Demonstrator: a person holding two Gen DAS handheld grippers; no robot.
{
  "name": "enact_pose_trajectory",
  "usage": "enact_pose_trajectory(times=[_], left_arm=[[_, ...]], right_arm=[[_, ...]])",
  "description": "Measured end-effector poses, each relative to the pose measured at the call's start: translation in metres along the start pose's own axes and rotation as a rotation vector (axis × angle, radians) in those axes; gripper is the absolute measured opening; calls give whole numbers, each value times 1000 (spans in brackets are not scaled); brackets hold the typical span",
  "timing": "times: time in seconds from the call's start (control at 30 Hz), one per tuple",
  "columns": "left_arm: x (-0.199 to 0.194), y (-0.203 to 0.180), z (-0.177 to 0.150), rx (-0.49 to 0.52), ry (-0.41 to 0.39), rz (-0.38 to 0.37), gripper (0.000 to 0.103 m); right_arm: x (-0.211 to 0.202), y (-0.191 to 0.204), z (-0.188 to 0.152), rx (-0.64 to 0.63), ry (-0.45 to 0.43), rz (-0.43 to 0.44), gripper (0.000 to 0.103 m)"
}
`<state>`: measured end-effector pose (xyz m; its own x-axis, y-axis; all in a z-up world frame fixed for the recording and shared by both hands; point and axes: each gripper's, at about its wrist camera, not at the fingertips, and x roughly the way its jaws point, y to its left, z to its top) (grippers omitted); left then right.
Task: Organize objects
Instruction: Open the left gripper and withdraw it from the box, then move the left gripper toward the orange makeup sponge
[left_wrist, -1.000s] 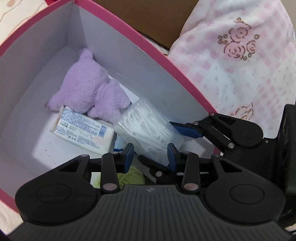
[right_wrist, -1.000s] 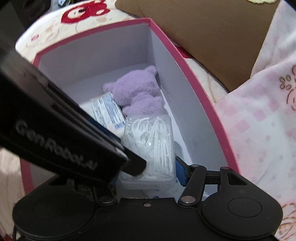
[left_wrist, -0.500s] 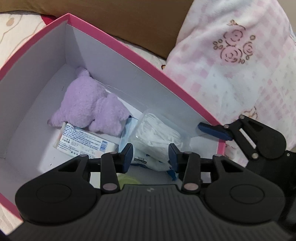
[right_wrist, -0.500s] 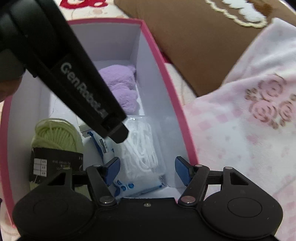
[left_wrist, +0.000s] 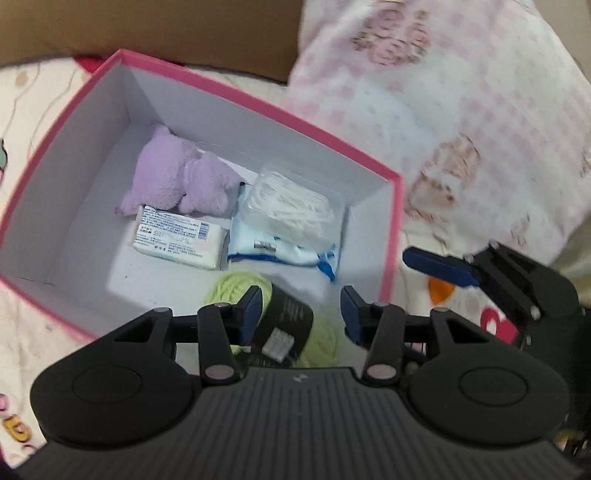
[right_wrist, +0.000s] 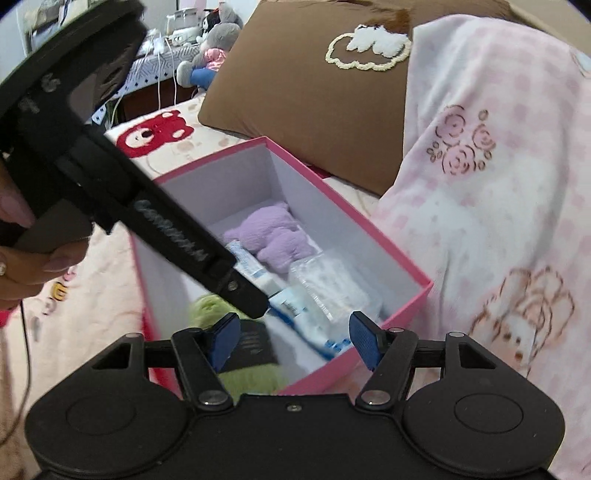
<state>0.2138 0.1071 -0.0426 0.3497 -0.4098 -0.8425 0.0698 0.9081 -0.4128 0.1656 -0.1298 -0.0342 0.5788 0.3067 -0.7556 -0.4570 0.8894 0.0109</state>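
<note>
A pink box (left_wrist: 258, 107) with a white inside stands on the bed. In it lie a purple plush (left_wrist: 177, 177), a white tissue pack (left_wrist: 177, 236), a clear case of floss picks (left_wrist: 291, 206) resting on a blue-white packet (left_wrist: 273, 251), and green yarn (left_wrist: 236, 291) with a black label. My left gripper (left_wrist: 301, 310) hovers above the yarn, its jaws opening with nothing between them. My right gripper (right_wrist: 295, 339) hangs open and empty over the near end of the box (right_wrist: 369, 229). A hand (right_wrist: 29, 266) holds the left gripper at the right wrist view's left.
A brown pillow (right_wrist: 295, 92) lies behind the box. A pink checked blanket (right_wrist: 498, 184) is bunched up along its right side. The cream sheet with a red bear print (right_wrist: 155, 133) spreads to the left. Stuffed toys (right_wrist: 210, 55) sit on furniture far behind.
Both grippers have lifted up and back out of the box. The clear case that was between the right fingers now lies free inside. Both pairs of jaws stand wider.
</note>
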Motion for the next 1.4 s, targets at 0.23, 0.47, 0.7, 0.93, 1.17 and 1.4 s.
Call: enact_pose_trajectory(times=[0.23,0.47,0.7,0.93,1.17,1.4], left_arm=[[-55,-19,-21,98,-67,90,51],[-96,-31,-51,192,-58,43,54],[-121,-31,-78,221,-58,55,56],[-131,-39,-94,258,-38,93,64],[-133,-58,-118,327,-30,37,69],[-122,-85,-139,426,25,24,74]], right_arm=[[-30,3,-9,68,-26,6,70],[-58,29,-11,98,-26,68,71],[-86,60,-15,66,-48,100,78],[-108,79,-24,25,-28,124,78],[-129,84,-43,-8,-10,112,87],[-139,73,-64,29,37,59,87]])
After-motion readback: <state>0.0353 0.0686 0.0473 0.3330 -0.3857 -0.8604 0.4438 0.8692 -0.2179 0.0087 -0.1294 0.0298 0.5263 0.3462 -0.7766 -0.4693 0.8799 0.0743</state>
